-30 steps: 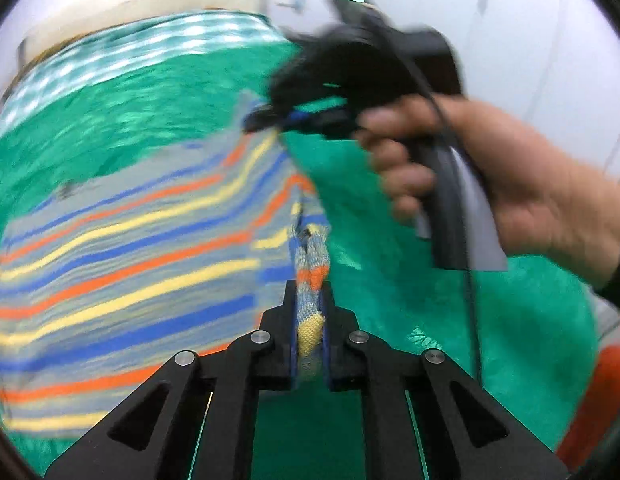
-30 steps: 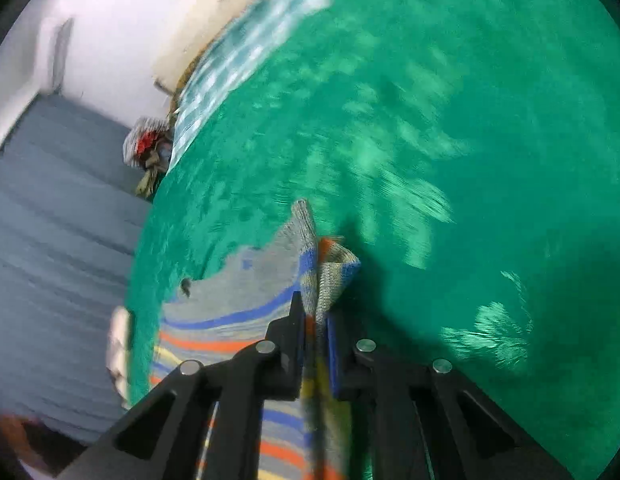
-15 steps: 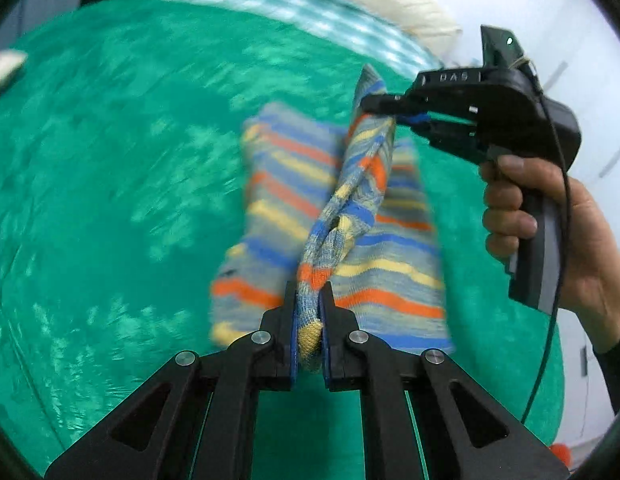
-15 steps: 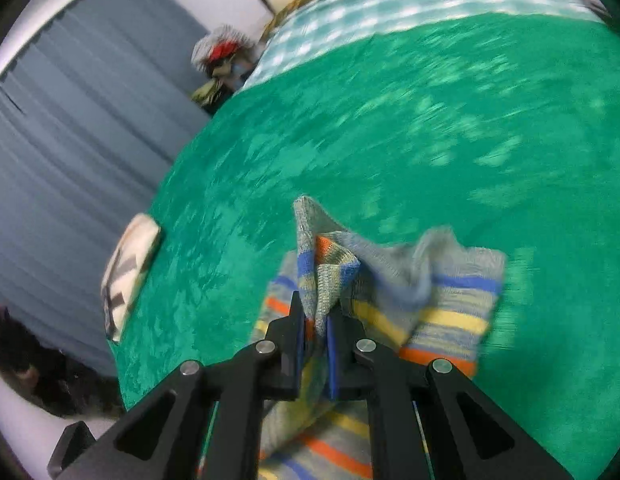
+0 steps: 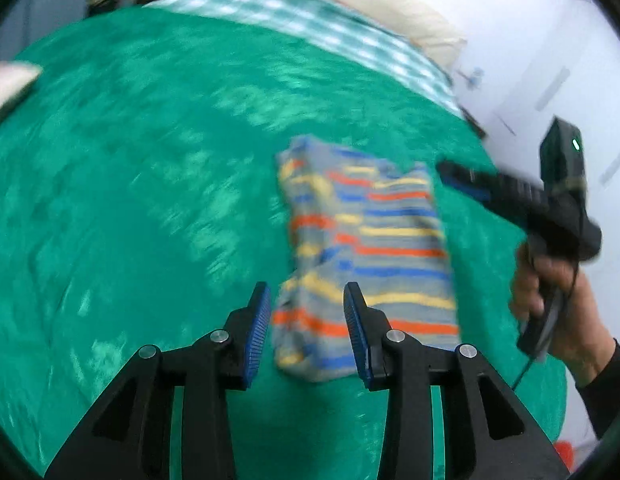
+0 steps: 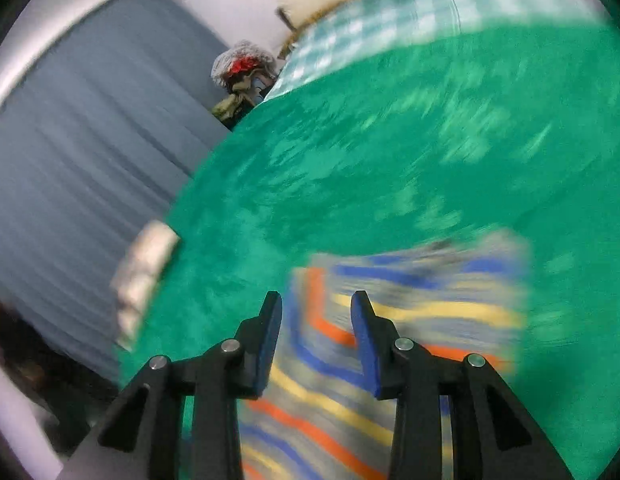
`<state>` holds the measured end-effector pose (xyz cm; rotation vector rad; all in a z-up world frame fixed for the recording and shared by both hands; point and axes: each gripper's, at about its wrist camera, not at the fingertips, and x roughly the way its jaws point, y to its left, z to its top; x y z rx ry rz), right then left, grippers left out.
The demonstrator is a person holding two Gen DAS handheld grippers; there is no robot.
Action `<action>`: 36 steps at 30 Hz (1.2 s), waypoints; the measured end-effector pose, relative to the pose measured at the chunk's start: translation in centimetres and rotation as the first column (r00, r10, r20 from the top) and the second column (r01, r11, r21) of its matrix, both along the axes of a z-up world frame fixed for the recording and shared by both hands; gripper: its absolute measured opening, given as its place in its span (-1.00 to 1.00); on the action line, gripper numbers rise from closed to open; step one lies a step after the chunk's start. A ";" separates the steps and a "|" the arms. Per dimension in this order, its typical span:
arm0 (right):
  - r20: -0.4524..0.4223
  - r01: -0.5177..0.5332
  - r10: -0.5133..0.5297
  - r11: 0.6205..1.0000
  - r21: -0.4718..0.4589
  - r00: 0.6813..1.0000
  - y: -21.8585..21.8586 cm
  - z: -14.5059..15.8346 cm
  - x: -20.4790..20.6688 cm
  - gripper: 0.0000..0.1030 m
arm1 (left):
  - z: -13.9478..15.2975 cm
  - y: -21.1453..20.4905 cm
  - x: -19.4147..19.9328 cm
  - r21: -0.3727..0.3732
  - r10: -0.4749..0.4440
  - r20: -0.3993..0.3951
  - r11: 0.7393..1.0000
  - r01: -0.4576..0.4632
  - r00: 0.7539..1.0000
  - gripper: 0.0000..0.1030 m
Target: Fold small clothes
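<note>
Striped knit garment [image 5: 365,256] lies folded on green blanket [image 5: 150,184]; both grippers' jaws just opened, gripping nothing.

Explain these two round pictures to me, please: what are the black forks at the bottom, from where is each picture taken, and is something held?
No robot here: a person holds one hand tool with two fingers in each hand. Each tool carries a wide-angle camera that looks along its fingers, so the black forks are those fingers.

One picture is from the left gripper, the other from the right gripper. The left view also shows the other tool in the person's hand.

A folded striped cloth lies on a green blanket. Both grippers have just been opening; their jaws stand apart and hold nothing. The cloth lies loose below them.
</note>
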<state>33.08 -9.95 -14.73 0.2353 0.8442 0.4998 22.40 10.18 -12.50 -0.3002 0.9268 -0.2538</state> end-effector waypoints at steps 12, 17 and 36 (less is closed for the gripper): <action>-0.148 -0.250 0.222 0.947 -0.202 0.964 1.2 -7.6 -10.0 -0.36 | -2.7 -3.3 6.7 0.189 -0.050 -0.096 0.980 0.067 0.994 -0.89; -0.021 -0.148 0.147 0.975 -0.168 0.989 -1.6 -2.5 -6.6 -0.36 | 1.1 -3.1 8.3 0.117 -0.085 -0.001 0.989 0.085 0.996 -0.11; -0.011 -0.049 0.048 0.980 -0.193 0.999 -1.2 -2.1 -7.1 -0.30 | -3.5 -2.7 5.3 0.243 -0.050 -0.126 0.967 0.080 0.991 0.73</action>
